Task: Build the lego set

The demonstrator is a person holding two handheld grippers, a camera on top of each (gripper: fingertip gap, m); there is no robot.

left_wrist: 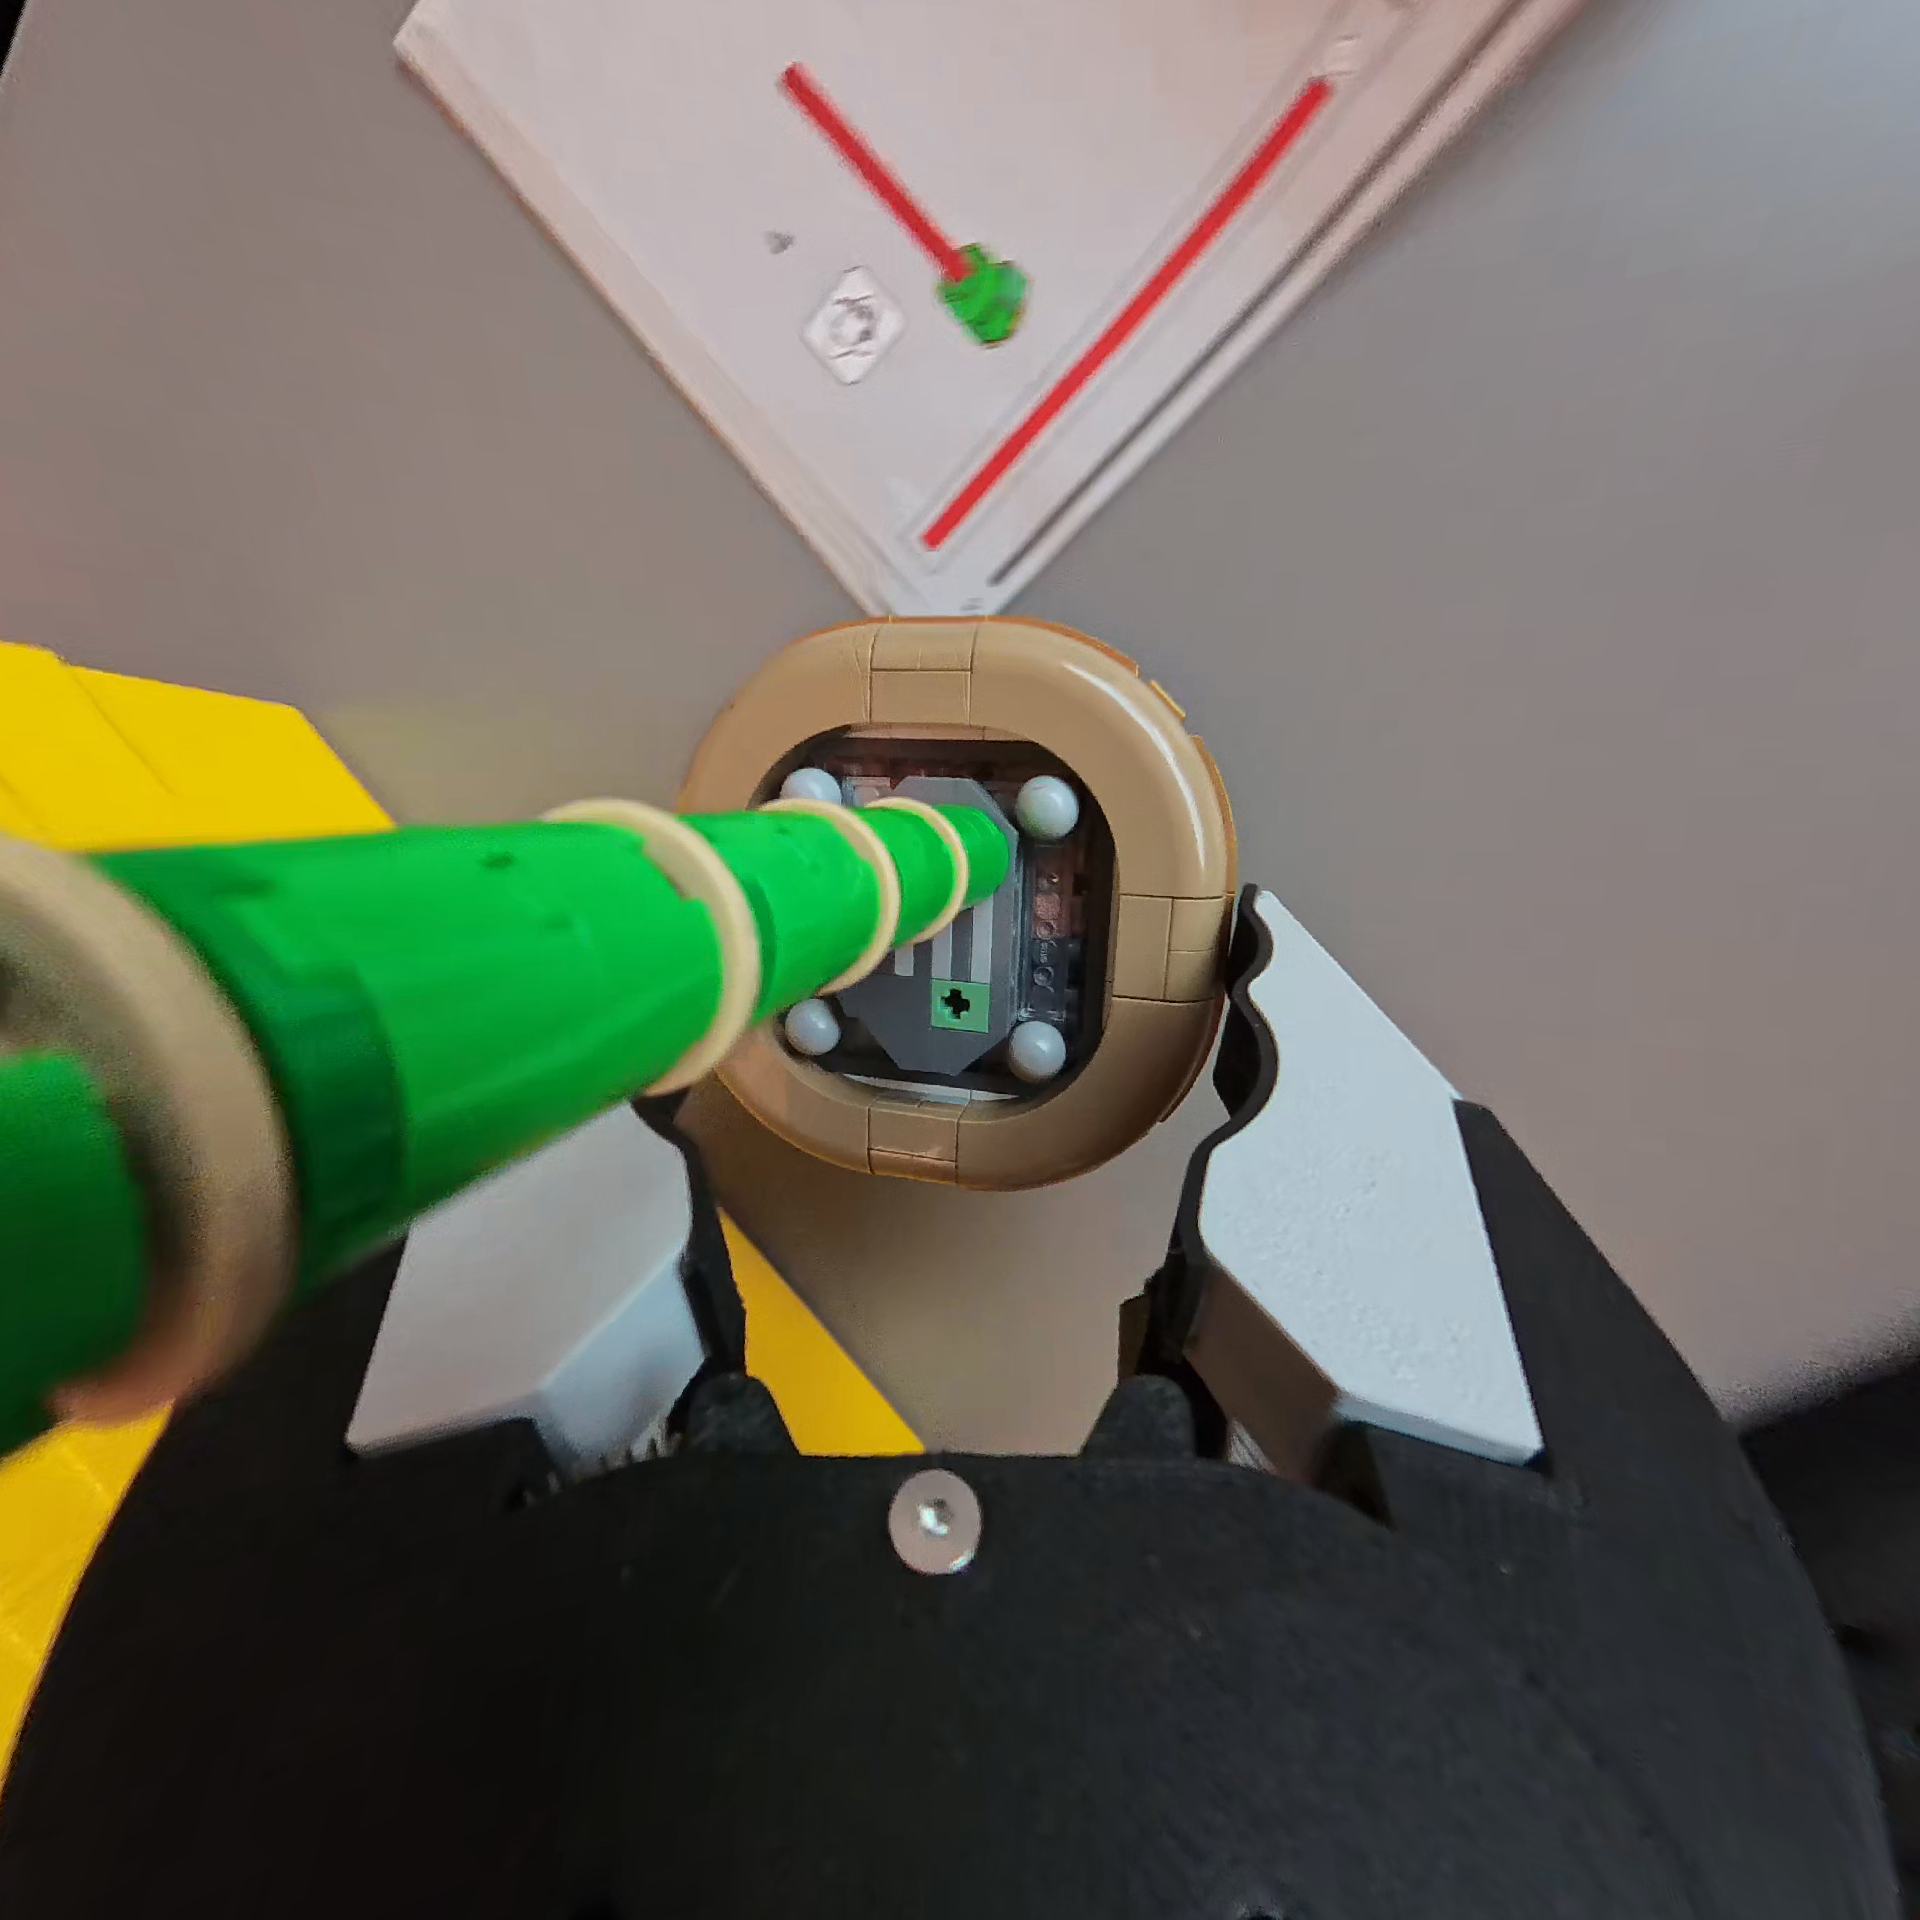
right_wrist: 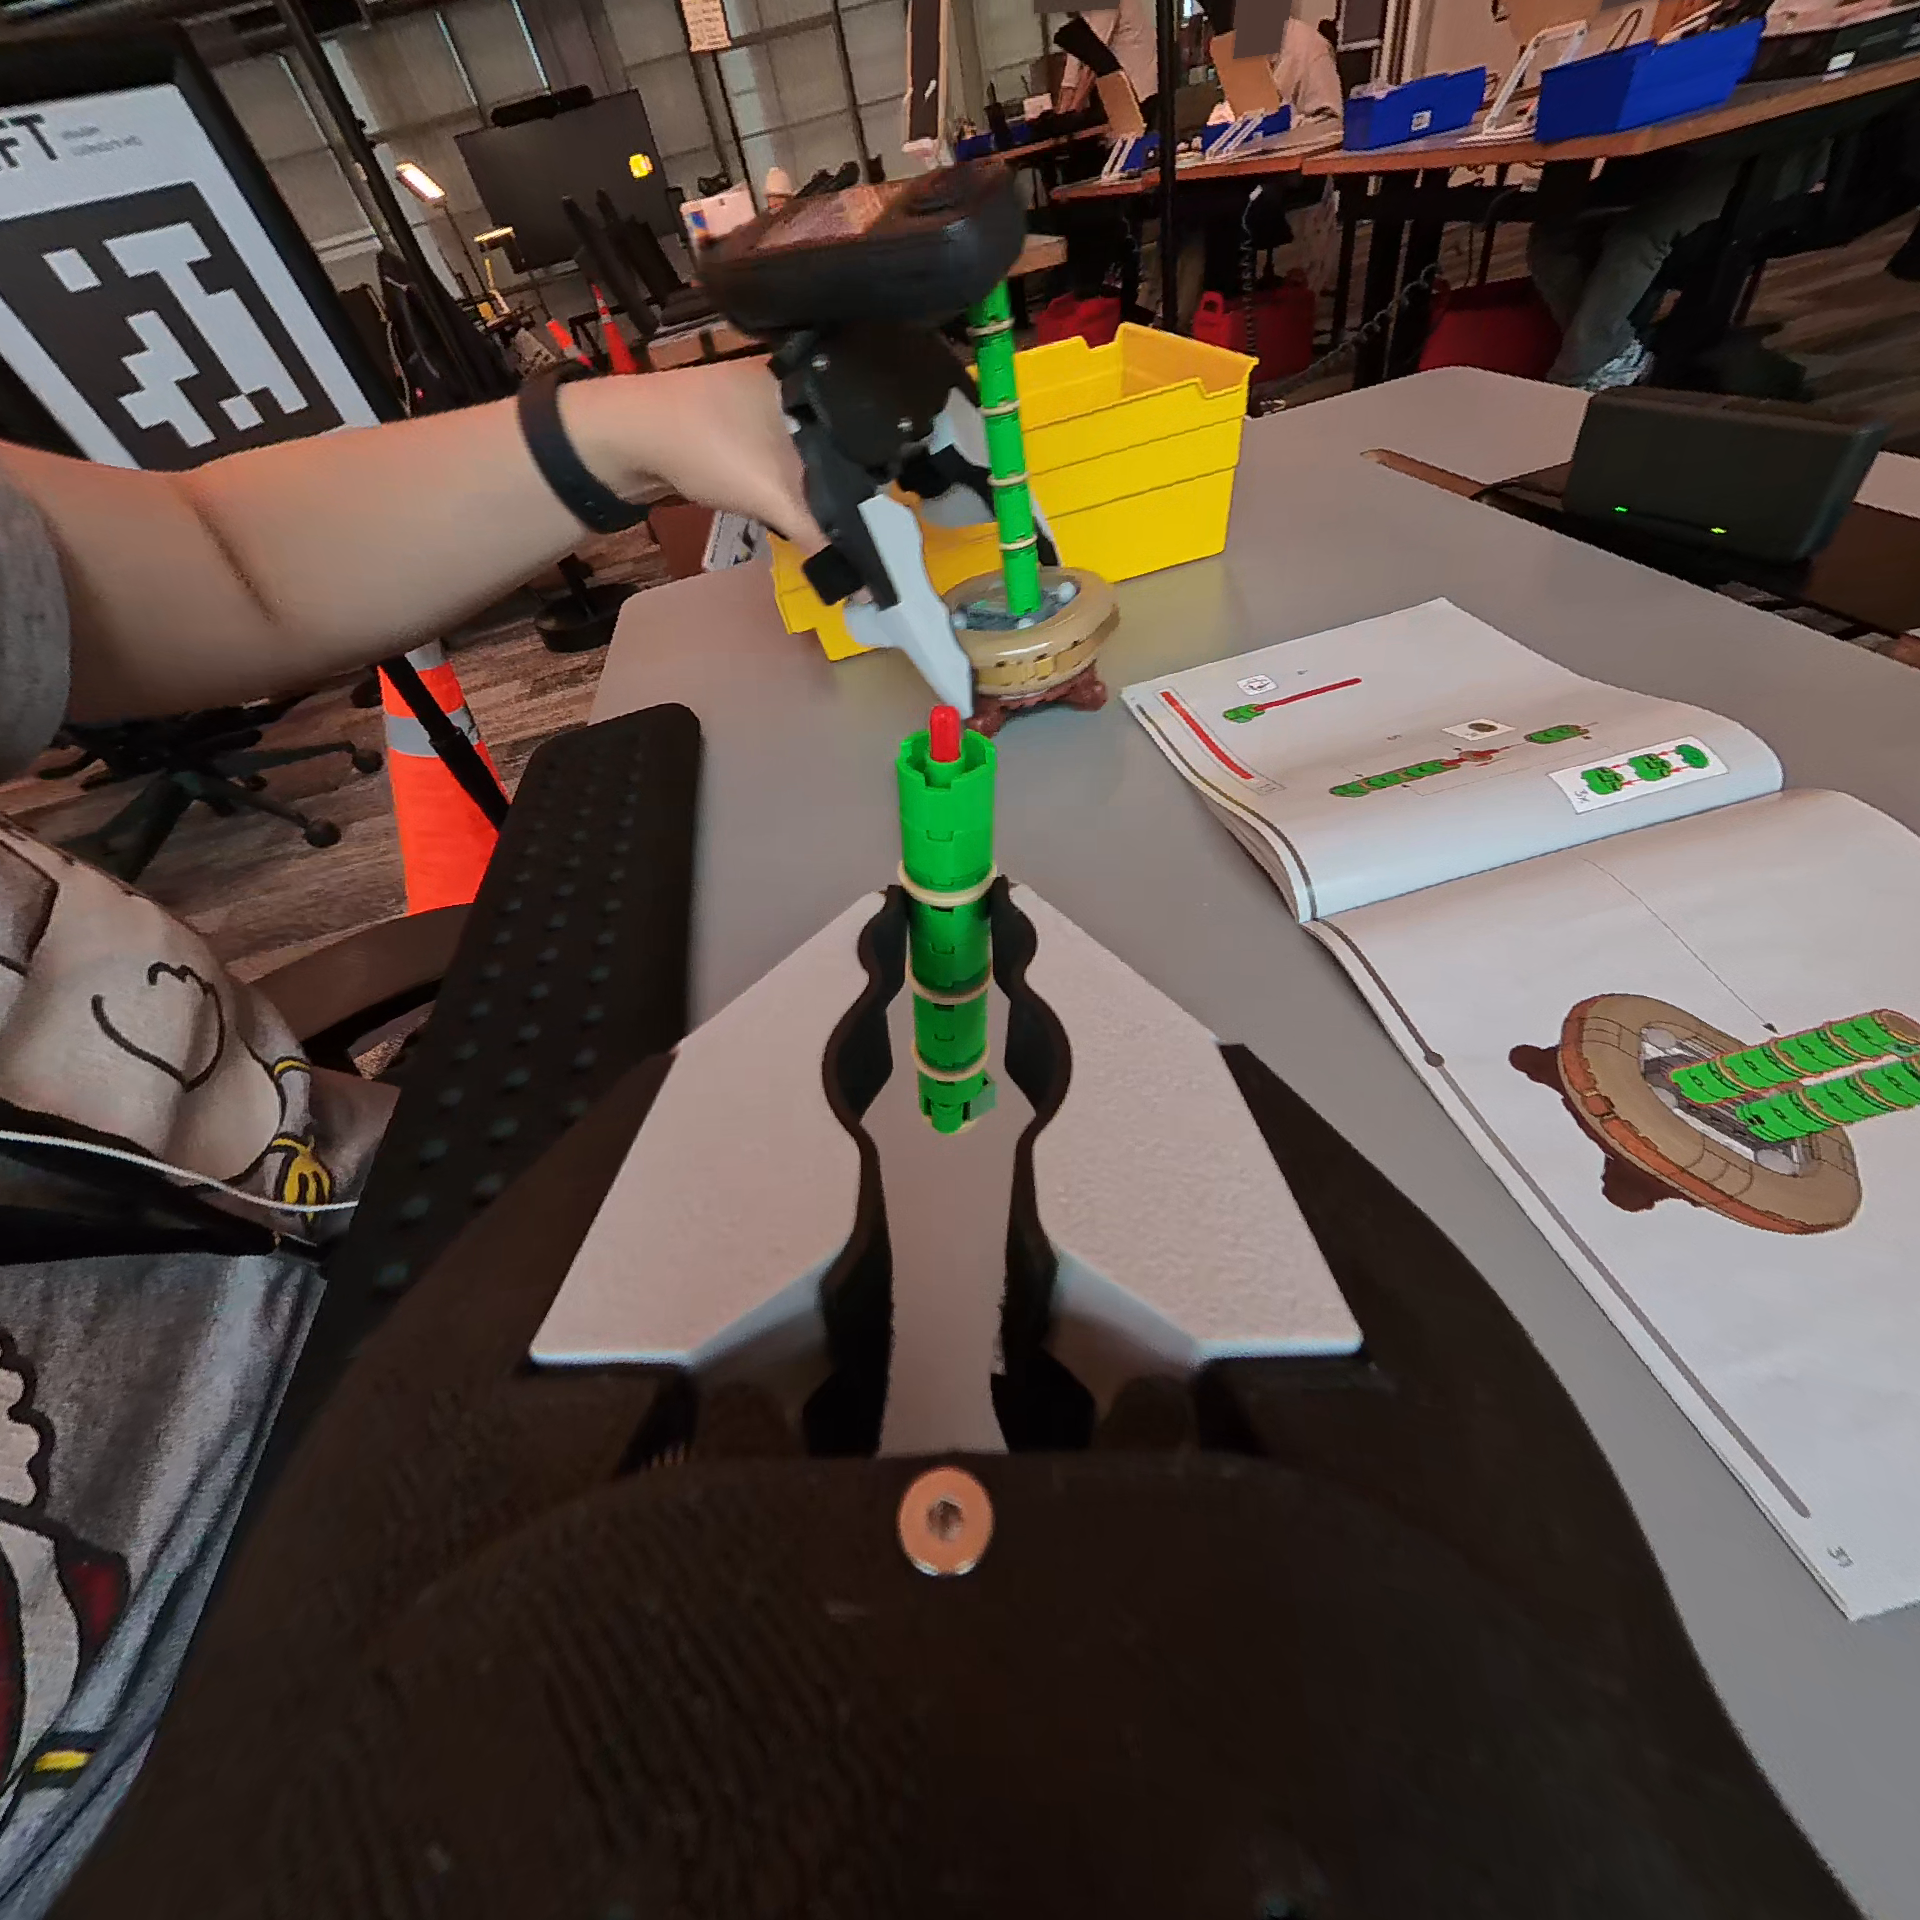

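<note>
left gripper [left_wrist: 966, 1039] jaws clamped on round tan brick pot base [left_wrist: 1164, 831] | right gripper [right_wrist: 948, 935] jaws clamped on short green segmented brick stalk [right_wrist: 943, 831] | risk: stalk tilts off green cross-hole socket [left_wrist: 958, 1004], knocks planted tall green stalk [left_wrist: 582, 935]

Planted green stalk [left_wrist: 436, 997] blurred, edge-cropped

Upright stalk [left_wrist: 582, 935] blocks pot [left_wrist: 1164, 831] (half-free).

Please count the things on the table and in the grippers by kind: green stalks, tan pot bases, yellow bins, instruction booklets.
Green stalks: 2 (planted stalk, held stalk)
Tan pot base: 1
Yellow bin: 1
Instruction booklet: 1
Total: 5
</note>
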